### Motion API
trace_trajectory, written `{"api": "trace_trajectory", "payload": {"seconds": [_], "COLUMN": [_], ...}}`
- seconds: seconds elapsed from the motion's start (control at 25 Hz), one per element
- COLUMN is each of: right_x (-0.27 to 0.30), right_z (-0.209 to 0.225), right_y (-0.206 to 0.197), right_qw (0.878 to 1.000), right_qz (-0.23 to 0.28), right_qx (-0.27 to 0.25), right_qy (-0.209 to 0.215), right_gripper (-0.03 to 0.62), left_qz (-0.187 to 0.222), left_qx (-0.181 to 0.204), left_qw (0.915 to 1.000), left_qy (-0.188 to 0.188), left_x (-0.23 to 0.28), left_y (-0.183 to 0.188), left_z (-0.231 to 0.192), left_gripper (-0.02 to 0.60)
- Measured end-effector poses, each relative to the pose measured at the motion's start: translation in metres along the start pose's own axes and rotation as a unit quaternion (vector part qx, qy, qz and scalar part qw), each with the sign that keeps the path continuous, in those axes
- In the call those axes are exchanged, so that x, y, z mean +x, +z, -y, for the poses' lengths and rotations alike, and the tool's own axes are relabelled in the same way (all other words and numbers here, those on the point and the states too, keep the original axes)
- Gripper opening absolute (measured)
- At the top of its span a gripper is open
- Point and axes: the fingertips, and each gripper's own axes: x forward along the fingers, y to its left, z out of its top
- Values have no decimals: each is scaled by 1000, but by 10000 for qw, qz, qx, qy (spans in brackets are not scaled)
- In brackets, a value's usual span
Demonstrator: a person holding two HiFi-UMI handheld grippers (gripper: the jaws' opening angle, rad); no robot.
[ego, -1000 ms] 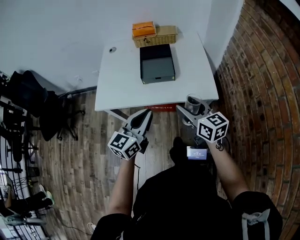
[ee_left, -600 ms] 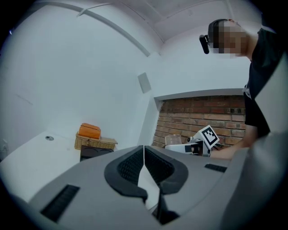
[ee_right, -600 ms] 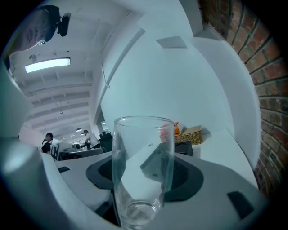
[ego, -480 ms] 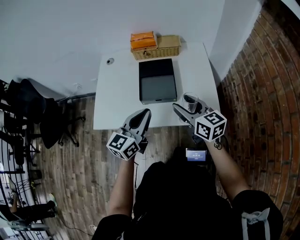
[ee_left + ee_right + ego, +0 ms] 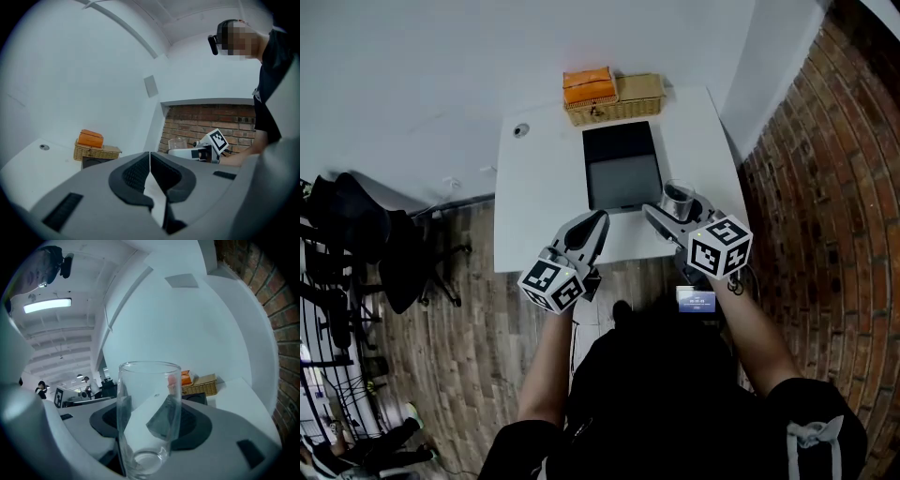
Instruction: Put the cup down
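**A:** Head view first. Where is the cup?

**B:** The clear glass cup (image 5: 678,199) stands upright in the right tool (image 5: 675,212), which is clenched on its lower wall. It is over the white tabletop (image 5: 539,187), just right of the flat dark grey box (image 5: 622,169). Its long axis is vertical, so I judge a straight descent would seat the base. The left tool (image 5: 598,223) hangs at the box's near-left corner, farther from the cup.

**A:** The left gripper view?

**B:** The left tool's ribbed black pads (image 5: 136,173) are pressed together on nothing. Behind the box sits a woven wicker basket (image 5: 96,152) with an orange pack (image 5: 90,138) on top.

**A:** The right gripper view?

**B:** Matt dark pads (image 5: 194,425) squeeze the smooth, thick-bottomed cup (image 5: 149,418). Glass is hard and slippery, so it probably wants a gentle landing.
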Motion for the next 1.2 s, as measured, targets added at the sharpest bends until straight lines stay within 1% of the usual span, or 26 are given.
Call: {"api": "trace_trajectory", "payload": {"seconds": [0.32,0.6,0.8,1.04,1.2], "right_x": [5,8,15,28,36], "right_z": [1,6,4,6,29], "right_y": [5,12,11,-5,-22], "right_qw": [10000,9999,9999,9993,9967], "right_qz": [63,79,34,-265,-656], "right_qx": [-23,-84,-77,-74,-402], "right_qy": [-72,-38,75,244,259], "right_gripper": [276,275,275,276,276], "left_qz": [-38,6,-8,-79,-155], "left_qx": [37,125,139,92,120], "left_qw": [9998,9998,9998,9999,9998], "left_qy": [-184,-163,-125,-3,95], "left_x": [8,13,14,11,8], "left_y": [0,8,7,6,4], "left_z": [-1,-5,-6,-17,-26], "left_gripper": [17,17,17,17,17]}}
